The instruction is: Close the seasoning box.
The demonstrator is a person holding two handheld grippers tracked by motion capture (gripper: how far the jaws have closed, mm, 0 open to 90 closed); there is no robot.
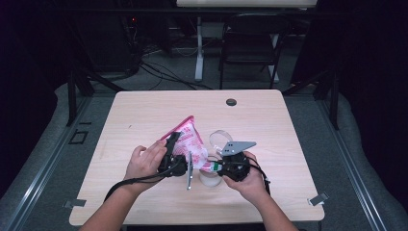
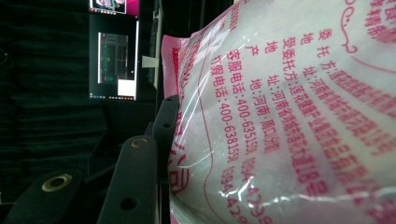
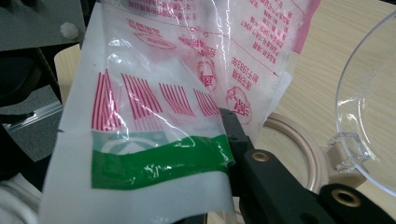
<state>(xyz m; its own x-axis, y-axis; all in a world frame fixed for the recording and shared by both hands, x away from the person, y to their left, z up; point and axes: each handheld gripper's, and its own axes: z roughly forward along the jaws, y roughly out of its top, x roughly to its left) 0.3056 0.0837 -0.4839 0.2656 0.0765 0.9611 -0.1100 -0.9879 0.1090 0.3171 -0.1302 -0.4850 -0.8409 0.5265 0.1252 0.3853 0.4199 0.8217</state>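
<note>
A pink and white printed plastic bag [image 1: 190, 136] of white grains hangs tilted over the middle of the table. My left gripper [image 1: 173, 140] is shut on its upper side; in the left gripper view the bag [image 2: 280, 116] bulges against the black finger [image 2: 138, 182] and hides the other one. My right gripper [image 1: 215, 166] is shut on the bag's lower end, and its finger [image 3: 239, 136] pinches the flat corner with the green stripe [image 3: 159, 161]. Under that corner stands a clear jar [image 1: 210, 178] with a beige rim [image 3: 299, 140] and its clear lid [image 3: 369, 107] swung open.
The wooden table [image 1: 144, 110] has a black grommet [image 1: 231, 102] near its far edge. Cables trail from both grippers toward the front edge. A dark chair [image 1: 250, 43] and a white desk leg stand on the floor beyond.
</note>
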